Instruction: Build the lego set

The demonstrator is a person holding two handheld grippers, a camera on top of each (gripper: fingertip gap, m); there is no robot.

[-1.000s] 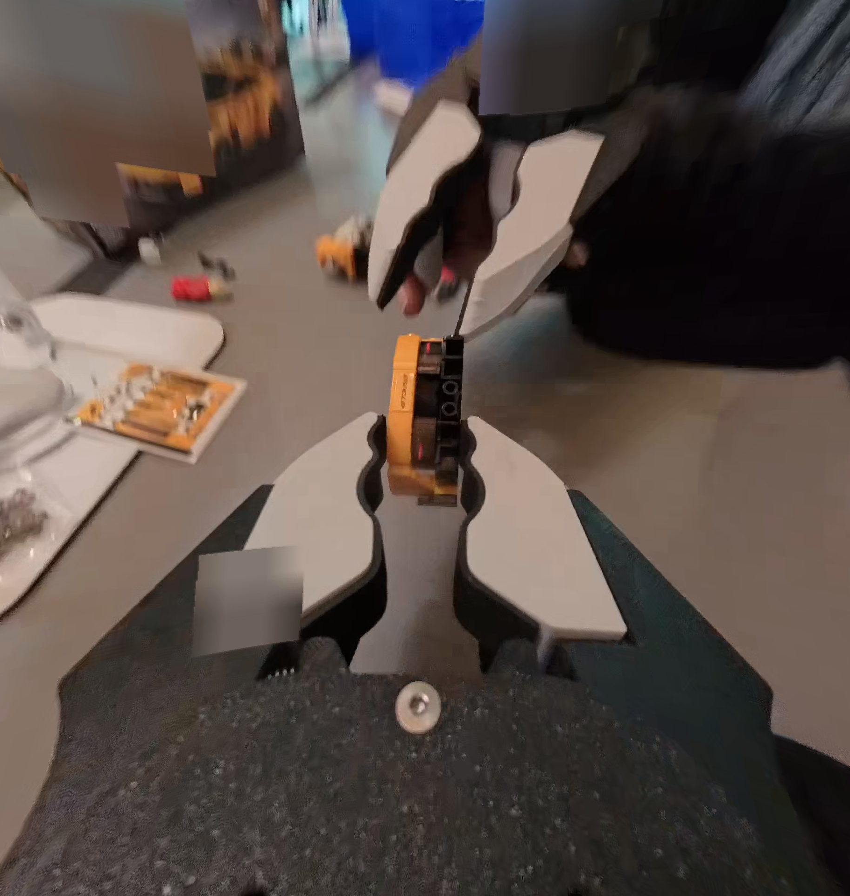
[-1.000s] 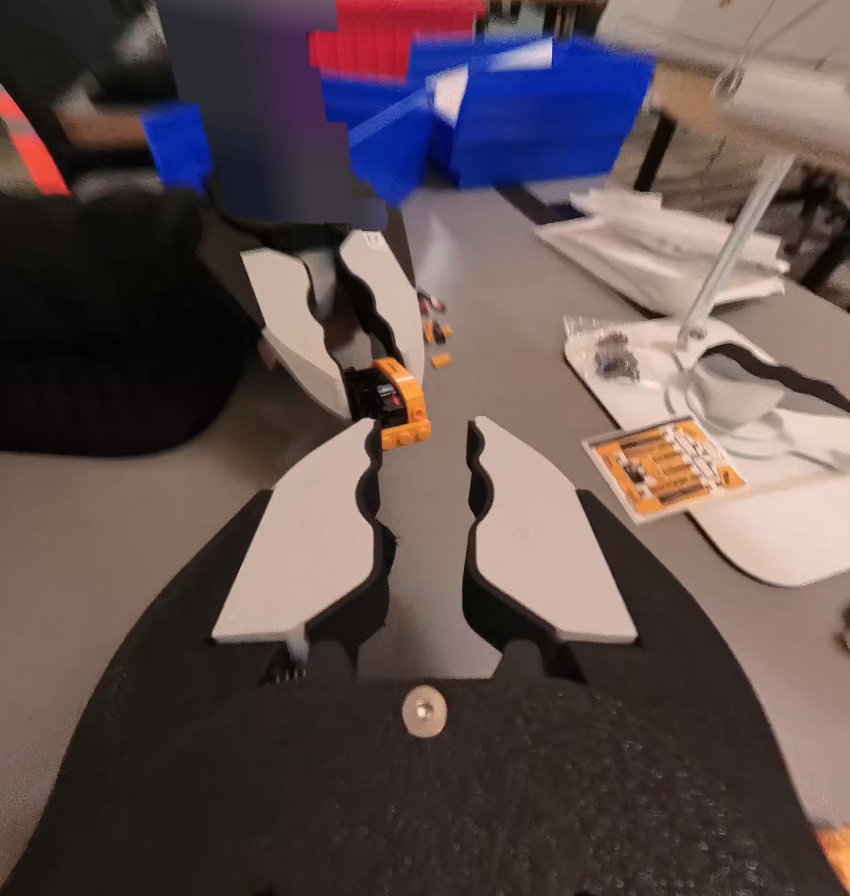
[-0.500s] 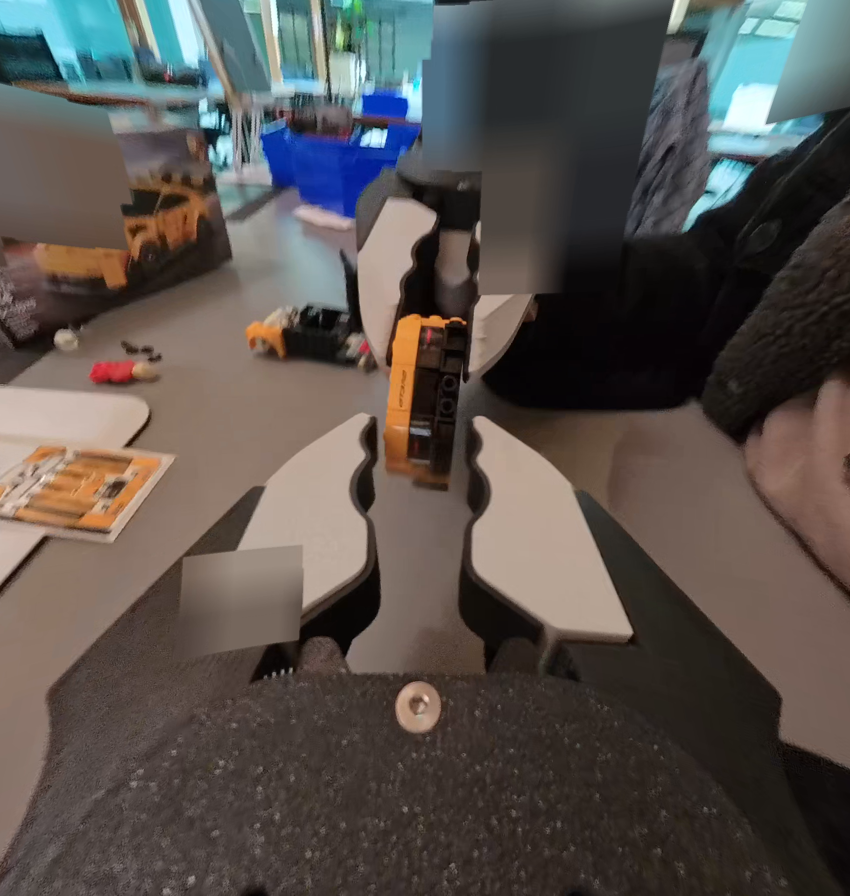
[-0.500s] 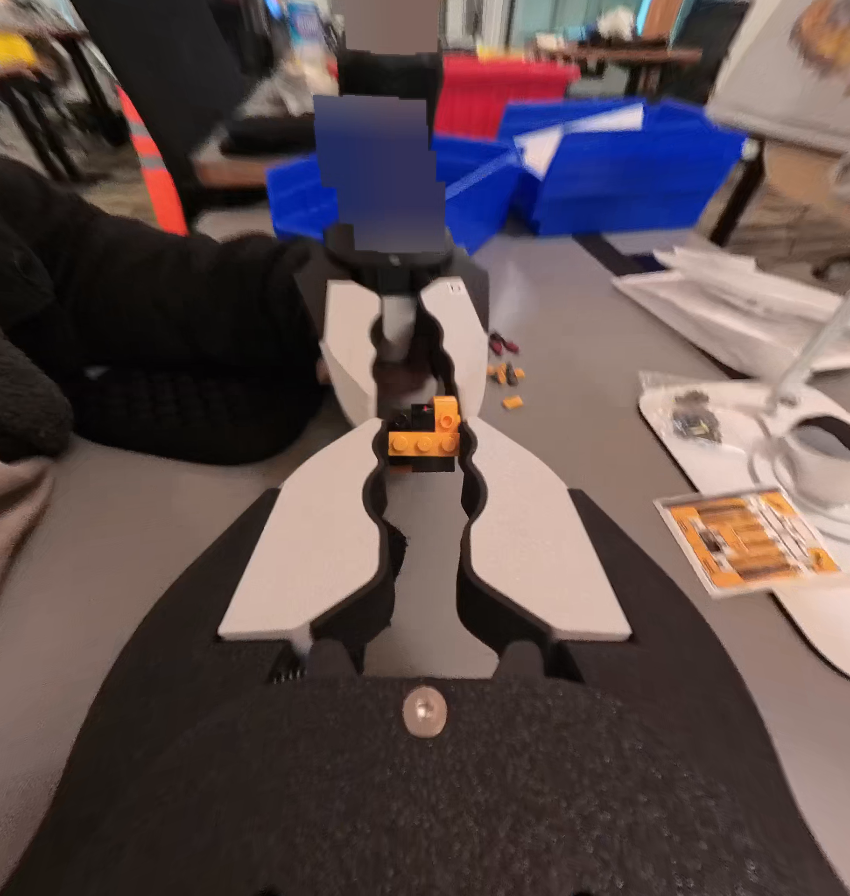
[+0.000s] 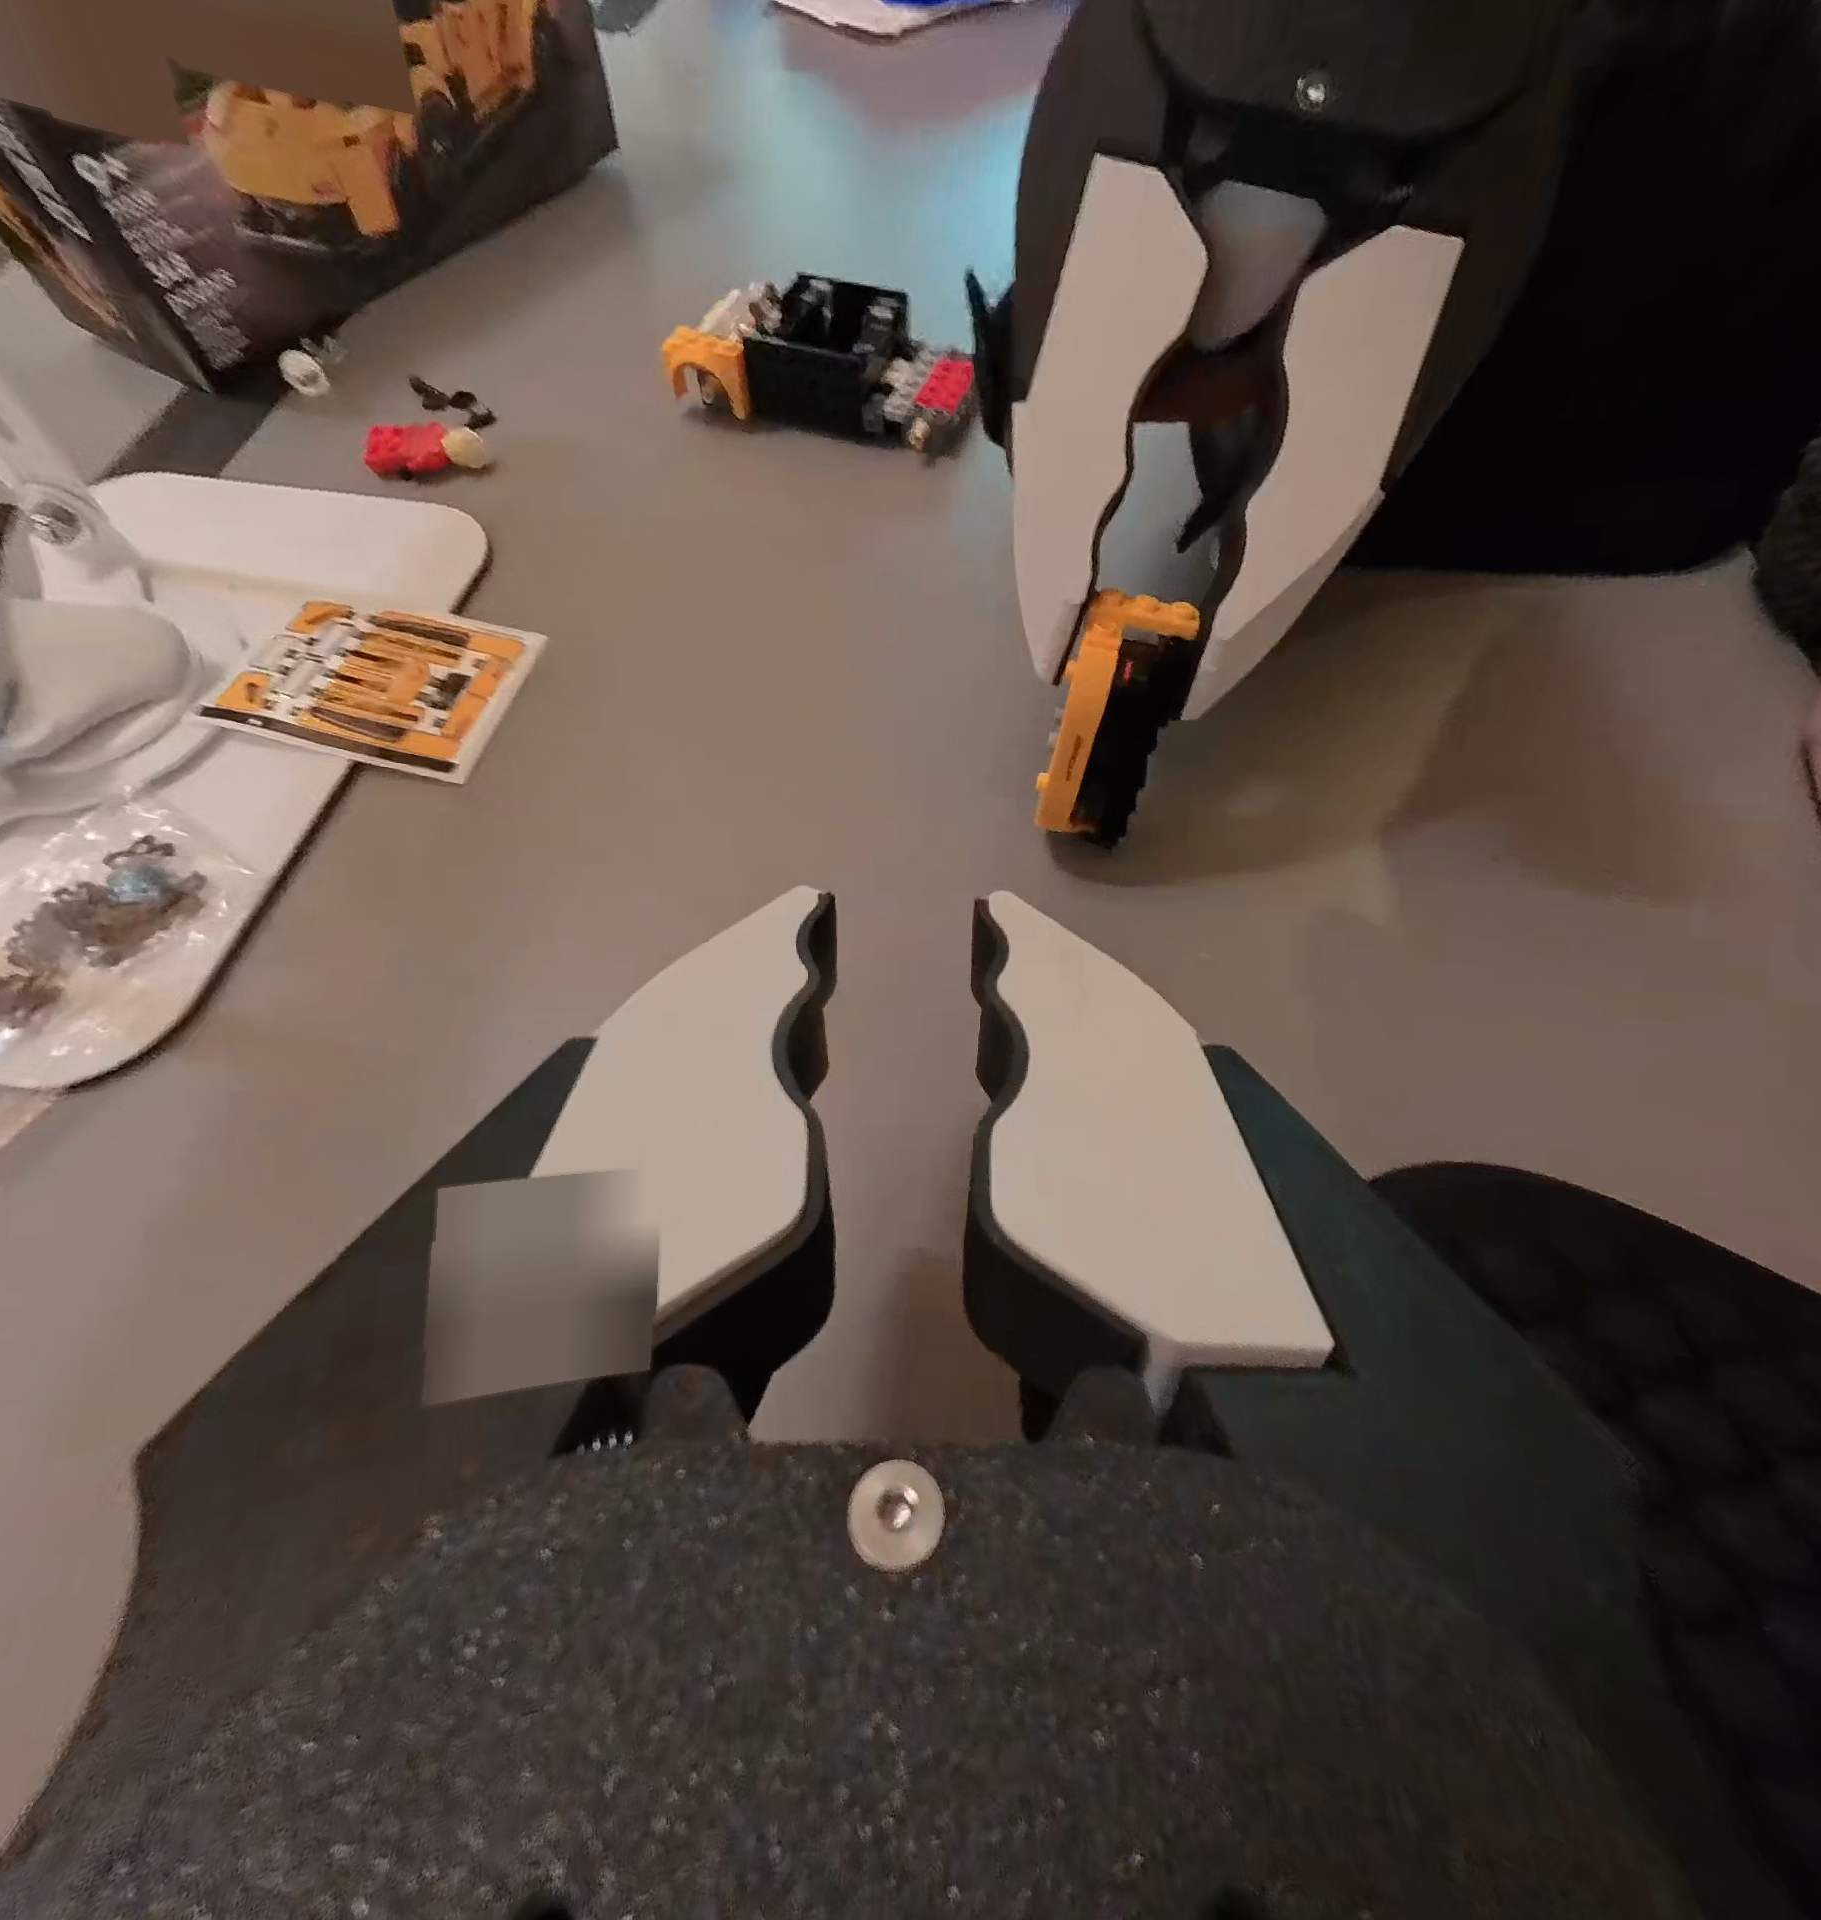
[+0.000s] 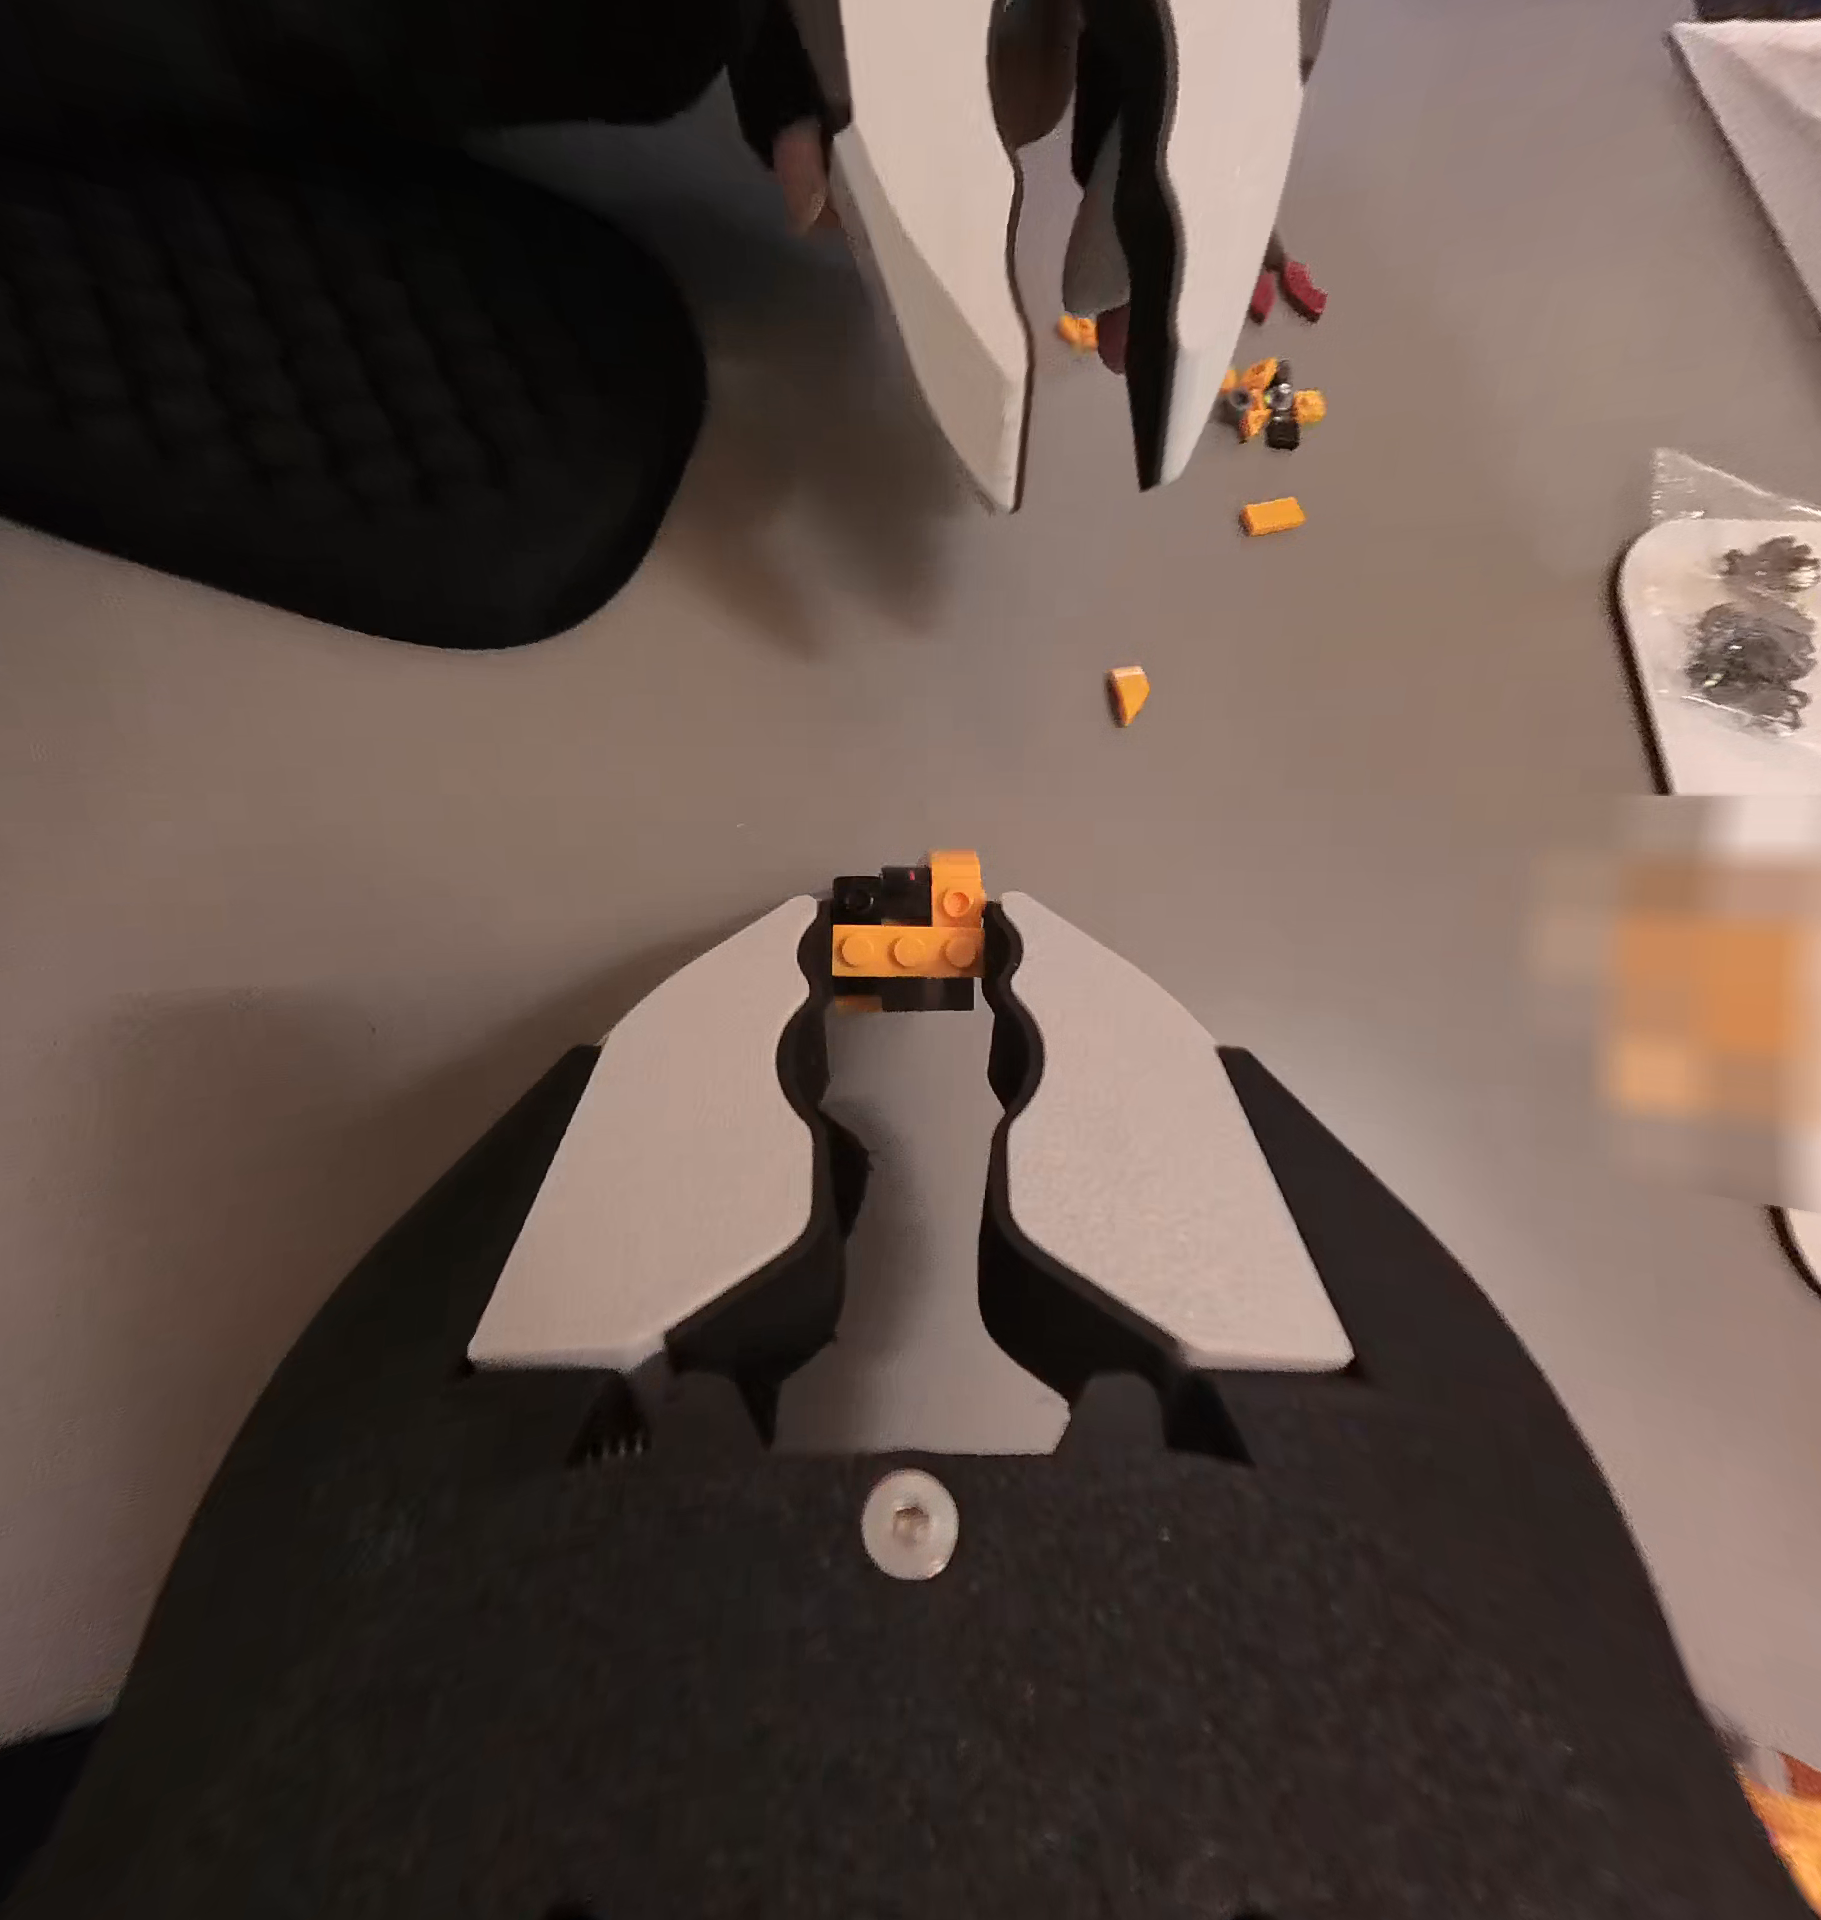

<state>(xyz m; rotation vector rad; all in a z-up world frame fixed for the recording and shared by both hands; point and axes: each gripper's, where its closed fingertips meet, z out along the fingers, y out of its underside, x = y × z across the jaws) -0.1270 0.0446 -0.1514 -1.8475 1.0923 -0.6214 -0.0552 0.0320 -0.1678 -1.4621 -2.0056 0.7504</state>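
An orange and black lego assembly (image 6: 911,951) sits clamped between the tips of my right gripper (image 6: 908,914), just above the grey table. In the left wrist view the same assembly (image 5: 1093,738) hangs from the right gripper (image 5: 1129,665), tilted, with its lower end near the table. My left gripper (image 5: 904,909) is open and empty, a short way from the assembly. It shows at the top of the right wrist view (image 6: 1077,488). A partly built black and orange vehicle (image 5: 833,358) stands farther back on the table.
A sticker sheet (image 5: 376,686) lies on a white tray (image 5: 262,540), next to a bag of small parts (image 5: 64,935). The set's box (image 5: 262,156) stands at the back left. A red piece (image 5: 423,449) and loose orange pieces (image 6: 1127,693) lie on the table. A dark sleeve (image 6: 262,364) rests at the left. Some 8 cm of space lies between my two pairs of fingers. The red piece (image 5: 423,449) is about 25 cm from my right fingertips.
The assembly has passed from my left gripper to my right. The left let go and drew back. The right shut on it and lowered it toward the table.
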